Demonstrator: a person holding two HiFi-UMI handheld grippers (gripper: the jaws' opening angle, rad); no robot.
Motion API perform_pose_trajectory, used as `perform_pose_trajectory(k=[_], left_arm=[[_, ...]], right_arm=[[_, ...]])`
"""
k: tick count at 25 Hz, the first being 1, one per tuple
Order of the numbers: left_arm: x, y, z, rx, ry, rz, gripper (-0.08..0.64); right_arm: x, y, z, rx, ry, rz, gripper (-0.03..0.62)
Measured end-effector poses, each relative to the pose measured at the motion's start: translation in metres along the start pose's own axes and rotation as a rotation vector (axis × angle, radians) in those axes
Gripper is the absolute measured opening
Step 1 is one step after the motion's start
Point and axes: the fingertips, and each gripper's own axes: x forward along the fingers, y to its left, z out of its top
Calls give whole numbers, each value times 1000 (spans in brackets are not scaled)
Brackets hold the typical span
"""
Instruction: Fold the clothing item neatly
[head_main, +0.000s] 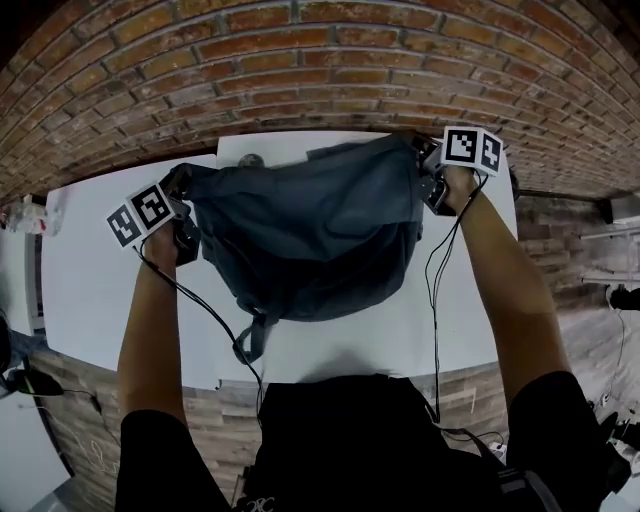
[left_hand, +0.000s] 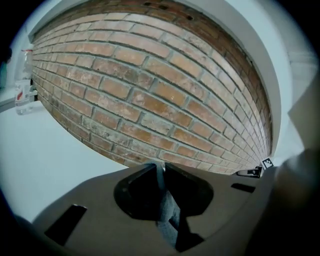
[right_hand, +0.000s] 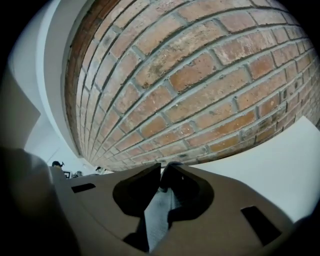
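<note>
A dark grey-blue garment (head_main: 310, 235) hangs stretched between my two grippers above the white table (head_main: 90, 290), its lower part sagging toward me with a strap dangling at the bottom. My left gripper (head_main: 183, 200) is shut on the garment's left corner, and grey cloth (left_hand: 167, 212) shows pinched between its jaws. At the other top corner my right gripper (head_main: 428, 170) is shut on the cloth (right_hand: 157, 210), which runs up between its jaws. Both grippers point toward the brick wall (head_main: 300, 70).
The brick wall (left_hand: 150, 95) stands just behind the table's far edge. A clear bottle (left_hand: 22, 82) stands at the far left of the table. Cables hang from both grippers down toward the person's body.
</note>
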Motion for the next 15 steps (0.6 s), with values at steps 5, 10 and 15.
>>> perform_pose_trajectory(k=[5, 10, 15], left_arm=[[-13, 3, -19, 104, 59, -50, 178], [-67, 20, -48, 148, 78, -66, 215], [-111, 54, -63, 38, 77, -65, 229]], right_arm=[[-30, -1, -26, -109, 13, -24, 141], [-100, 2, -85, -105, -32, -41, 141], [-127, 7, -186, -88, 130, -50, 141]])
